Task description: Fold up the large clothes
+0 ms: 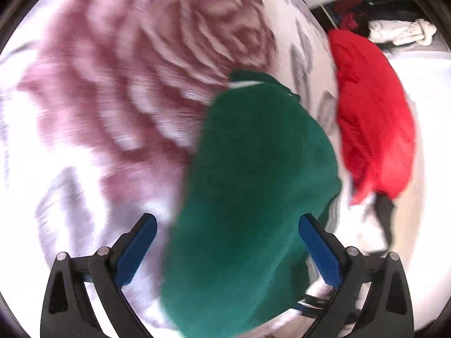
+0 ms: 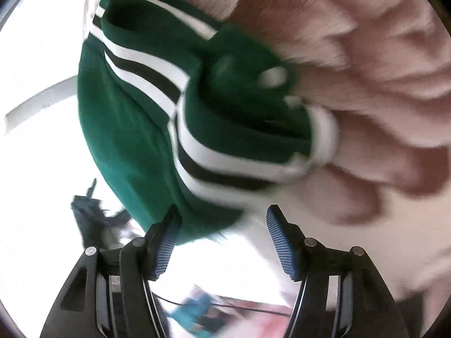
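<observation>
Left wrist view, left to right: a rose-printed sheet (image 1: pixel 118 90), blurred by motion, fills the left side; the left gripper (image 1: pixel 228 236) has its blue-padded fingers (image 1: pixel 135 250) spread wide, with a folded green garment (image 1: pixel 253 186) lying between them, and whether either pad touches the cloth cannot be told; a red garment (image 1: pixel 372 118) lies apart at right, pale clothes (image 1: pixel 400 32) beyond it. Right wrist view: the green garment (image 2: pixel 135 129), with white and black stripes (image 2: pixel 157 84), lies on the sheet (image 2: pixel 366 70); the right gripper (image 2: pixel 222 242) stands wide open, its left finger (image 2: pixel 166 242) at the garment's near edge, clasping nothing.
</observation>
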{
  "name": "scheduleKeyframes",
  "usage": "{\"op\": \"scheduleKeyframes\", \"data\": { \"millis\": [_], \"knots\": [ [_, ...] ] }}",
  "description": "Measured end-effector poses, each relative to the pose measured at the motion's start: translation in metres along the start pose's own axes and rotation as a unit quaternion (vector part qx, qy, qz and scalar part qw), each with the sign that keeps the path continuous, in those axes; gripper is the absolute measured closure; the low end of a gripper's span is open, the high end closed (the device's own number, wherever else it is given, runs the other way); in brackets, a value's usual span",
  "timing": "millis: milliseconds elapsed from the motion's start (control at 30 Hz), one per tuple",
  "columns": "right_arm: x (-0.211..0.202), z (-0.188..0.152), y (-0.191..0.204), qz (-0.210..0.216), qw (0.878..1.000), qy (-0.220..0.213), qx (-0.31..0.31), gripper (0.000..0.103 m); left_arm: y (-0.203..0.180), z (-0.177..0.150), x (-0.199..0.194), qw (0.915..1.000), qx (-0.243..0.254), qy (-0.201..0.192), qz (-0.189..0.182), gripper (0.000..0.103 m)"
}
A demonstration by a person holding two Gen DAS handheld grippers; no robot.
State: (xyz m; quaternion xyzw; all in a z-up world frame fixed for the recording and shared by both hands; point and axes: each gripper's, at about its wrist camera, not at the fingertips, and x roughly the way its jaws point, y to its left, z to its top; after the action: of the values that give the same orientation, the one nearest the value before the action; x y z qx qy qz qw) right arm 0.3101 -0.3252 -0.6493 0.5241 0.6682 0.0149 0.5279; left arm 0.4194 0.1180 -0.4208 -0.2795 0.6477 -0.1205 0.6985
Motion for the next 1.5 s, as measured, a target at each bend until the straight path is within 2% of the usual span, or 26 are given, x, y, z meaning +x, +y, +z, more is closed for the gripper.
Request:
{"op": "scheduleKeyframes", "data": {
  "millis": [67, 133, 200, 233, 300, 367, 400, 467, 567, 600, 633, 700, 733, 800, 833, 933, 967, 1000, 1033, 1133, 1167, 1233, 1300, 1367, 1433, 1500],
  "knots": [
    [-0.023, -0.002, 0.006, -0.041, 0.999, 0.009, -0.032, 0.039, 0.015, -0.034, -0.014, 0.9970, -0.001, -0.024, 0.073, 0.000],
    [-0.042, -0.004, 0.017, -0.083, 0.994, 0.013, -0.075, 0.039, 0.040, -0.062, -0.013, 0.9882, -0.005, -0.034, 0.149, 0.000],
    [-0.056, 0.002, 0.045, -0.122, 0.983, 0.011, -0.137, 0.038, 0.063, -0.090, 0.009, 0.9798, -0.010, -0.016, 0.199, 0.000],
    [-0.056, 0.007, 0.068, -0.147, 0.973, 0.010, -0.180, 0.038, 0.073, -0.105, 0.025, 0.9748, -0.016, 0.003, 0.223, 0.000],
    [-0.051, 0.028, 0.114, -0.173, 0.954, 0.000, -0.244, 0.038, 0.096, -0.137, 0.053, 0.9701, -0.032, 0.036, 0.238, 0.000],
    [-0.036, 0.043, 0.175, -0.195, 0.924, -0.008, -0.327, 0.038, 0.118, -0.160, 0.082, 0.9647, -0.051, 0.069, 0.249, 0.000],
    [-0.021, 0.047, 0.200, -0.197, 0.913, -0.009, -0.357, 0.038, 0.123, -0.165, 0.092, 0.9636, -0.051, 0.068, 0.254, 0.000],
    [0.003, 0.062, 0.257, -0.199, 0.883, -0.007, -0.425, 0.038, 0.122, -0.169, 0.093, 0.9635, -0.045, 0.033, 0.262, 0.000],
    [0.061, 0.084, 0.338, -0.204, 0.841, 0.031, -0.500, 0.038, 0.124, -0.173, 0.090, 0.9625, -0.067, 0.012, 0.262, 0.000],
    [0.083, 0.091, 0.356, -0.211, 0.823, 0.057, -0.525, 0.038, 0.125, -0.178, 0.086, 0.9627, -0.066, 0.005, 0.263, 0.000],
    [0.096, 0.095, 0.364, -0.219, 0.811, 0.071, -0.539, 0.038, 0.126, -0.181, 0.085, 0.9626, -0.068, -0.002, 0.262, 0.000],
    [0.123, 0.102, 0.385, -0.230, 0.793, 0.090, -0.558, 0.038, 0.132, -0.185, 0.081, 0.9613, -0.084, -0.001, 0.263, 0.000],
    [0.142, 0.115, 0.388, -0.228, 0.790, 0.103, -0.559, 0.039, 0.132, -0.187, 0.079, 0.9607, -0.091, -0.001, 0.262, 0.000],
    [0.166, 0.131, 0.379, -0.226, 0.822, 0.128, -0.507, 0.040, 0.132, -0.182, 0.080, 0.9599, -0.096, 0.010, 0.263, 0.000],
    [0.169, 0.129, 0.375, -0.219, 0.834, 0.121, -0.492, 0.039, 0.132, -0.178, 0.077, 0.9596, -0.100, 0.012, 0.263, 0.000],
    [0.146, 0.114, 0.371, -0.202, 0.838, 0.076, -0.501, 0.038, 0.125, -0.168, 0.055, 0.9646, -0.122, 0.008, 0.234, 0.000],
    [0.129, 0.109, 0.366, -0.188, 0.846, 0.060, -0.496, 0.036, 0.122, -0.166, 0.040, 0.9693, -0.132, -0.001, 0.208, 0.000],
    [0.110, 0.104, 0.358, -0.172, 0.856, 0.046, -0.486, 0.028, 0.120, -0.164, 0.025, 0.9708, -0.138, -0.013, 0.196, 0.000],
    [0.083, 0.098, 0.343, -0.150, 0.872, 0.025, -0.465, 0.020, 0.115, -0.159, 0.010, 0.9726, -0.140, -0.028, 0.183, 0.000],
    [0.019, 0.090, 0.291, -0.110, 0.908, -0.013, -0.404, 0.006, 0.094, -0.142, -0.031, 0.9800, -0.113, -0.077, 0.146, 0.000],
    [-0.002, 0.088, 0.263, -0.095, 0.923, -0.019, -0.373, 0.006, 0.085, -0.132, -0.039, 0.9842, -0.093, -0.086, 0.124, 0.000],
    [-0.018, 0.088, 0.216, -0.087, 0.942, -0.029, -0.324, 0.004, 0.070, -0.110, -0.040, 0.9901, -0.053, -0.087, 0.097, 0.000],
    [-0.024, 0.090, 0.157, -0.071, 0.960, -0.017, -0.271, 0.000, 0.055, -0.084, -0.027, 0.9942, -0.006, -0.077, 0.075, 0.000],
    [-0.004, 0.098, 0.120, -0.049, 0.969, 0.002, -0.244, 0.000, 0.038, -0.054, -0.002, 0.9962, 0.030, -0.060, 0.055, 0.000],
    [0.021, 0.111, 0.093, -0.020, 0.972, 0.028, -0.232, 0.000, 0.032, -0.037, 0.024, 0.9979, 0.051, -0.036, 0.016, 0.000],
    [0.049, 0.126, 0.079, -0.001, 0.974, 0.046, -0.222, 0.000, 0.025, -0.023, 0.038, 0.9967, 0.062, -0.016, -0.050, 0.000]
  ]
}}
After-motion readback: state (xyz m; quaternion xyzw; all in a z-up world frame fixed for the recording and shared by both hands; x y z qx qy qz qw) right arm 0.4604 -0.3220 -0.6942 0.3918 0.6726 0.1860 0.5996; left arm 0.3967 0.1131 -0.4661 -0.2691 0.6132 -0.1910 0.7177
